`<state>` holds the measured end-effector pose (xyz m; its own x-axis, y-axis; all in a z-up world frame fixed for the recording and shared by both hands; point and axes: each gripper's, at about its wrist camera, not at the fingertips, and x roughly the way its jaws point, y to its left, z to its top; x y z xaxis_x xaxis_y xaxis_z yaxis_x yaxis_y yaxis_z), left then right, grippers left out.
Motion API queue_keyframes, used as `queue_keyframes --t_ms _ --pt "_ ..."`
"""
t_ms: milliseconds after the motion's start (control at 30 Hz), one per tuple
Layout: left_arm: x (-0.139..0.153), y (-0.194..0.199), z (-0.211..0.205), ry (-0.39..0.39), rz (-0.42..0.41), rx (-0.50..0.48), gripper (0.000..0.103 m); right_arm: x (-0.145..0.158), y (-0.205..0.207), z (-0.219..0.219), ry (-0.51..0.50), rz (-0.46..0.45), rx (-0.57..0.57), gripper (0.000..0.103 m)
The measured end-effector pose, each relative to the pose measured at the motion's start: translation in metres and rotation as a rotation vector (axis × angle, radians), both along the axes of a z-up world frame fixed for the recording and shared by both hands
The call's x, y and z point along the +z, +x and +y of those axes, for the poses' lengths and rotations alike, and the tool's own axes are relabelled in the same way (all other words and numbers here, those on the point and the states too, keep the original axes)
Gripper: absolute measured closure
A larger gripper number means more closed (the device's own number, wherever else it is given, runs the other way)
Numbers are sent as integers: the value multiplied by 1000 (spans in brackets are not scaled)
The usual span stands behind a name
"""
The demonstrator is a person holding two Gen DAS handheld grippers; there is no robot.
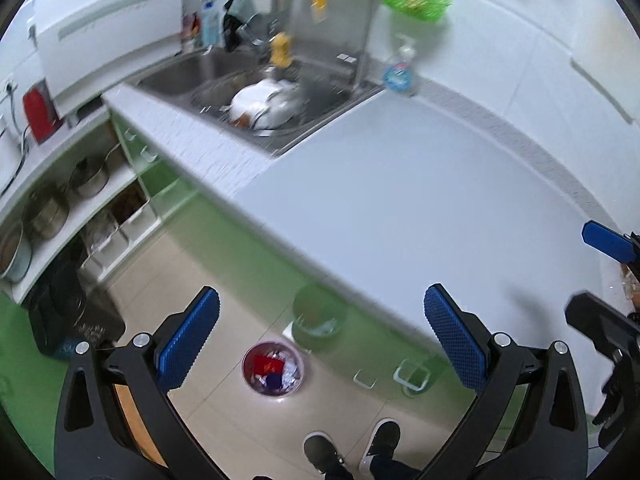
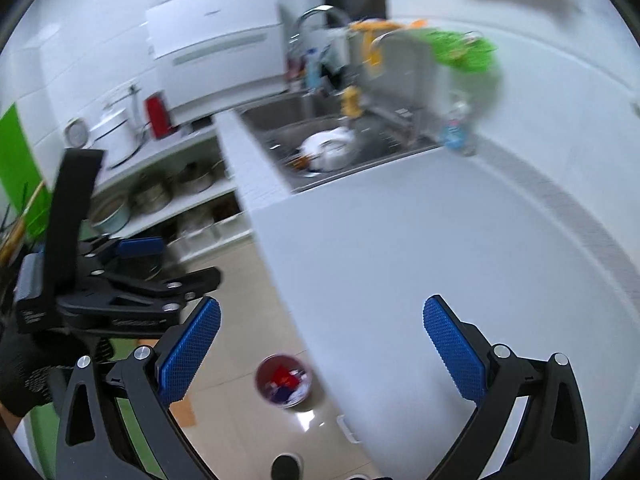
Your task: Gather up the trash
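Two claws, left claw [image 1: 320,340] and right claw [image 2: 320,348], gape above one bin [image 1: 273,367].

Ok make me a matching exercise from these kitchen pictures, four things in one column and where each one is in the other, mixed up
Things:
1. trash bin
2. white dishes
3. spray bottle
4. metal pots

Places:
A. in the sink
B. on the open shelves
C. on the floor by the counter
D. on the counter beside the sink

Pairs: 1-C, 2-A, 3-D, 4-B
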<state>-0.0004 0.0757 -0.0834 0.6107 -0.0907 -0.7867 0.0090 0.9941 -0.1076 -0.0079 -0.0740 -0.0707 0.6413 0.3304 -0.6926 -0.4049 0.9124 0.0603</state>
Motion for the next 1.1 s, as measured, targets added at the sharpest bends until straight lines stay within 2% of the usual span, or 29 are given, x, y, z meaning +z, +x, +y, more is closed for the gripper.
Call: queue_keyframes --t_ms 233,567,733,900,1100 --pt "24 13 -38 25 -17 -25 3 18 10 -52 5 -30 -128 6" --pt "53 19 -62 8 -60 5 3 35 17 -85 -1 -50 -219 6" --pt "62 22 -74 18 -81 -8 3 40 26 -96 11 -39 -229 6" --pt "63 27 -85 11 -66 -48 3 41 31 -105 26 -17 -226 6" --pt "65 31 -92 12 -57 -89 3 43 36 -107 14 13 -150 6"
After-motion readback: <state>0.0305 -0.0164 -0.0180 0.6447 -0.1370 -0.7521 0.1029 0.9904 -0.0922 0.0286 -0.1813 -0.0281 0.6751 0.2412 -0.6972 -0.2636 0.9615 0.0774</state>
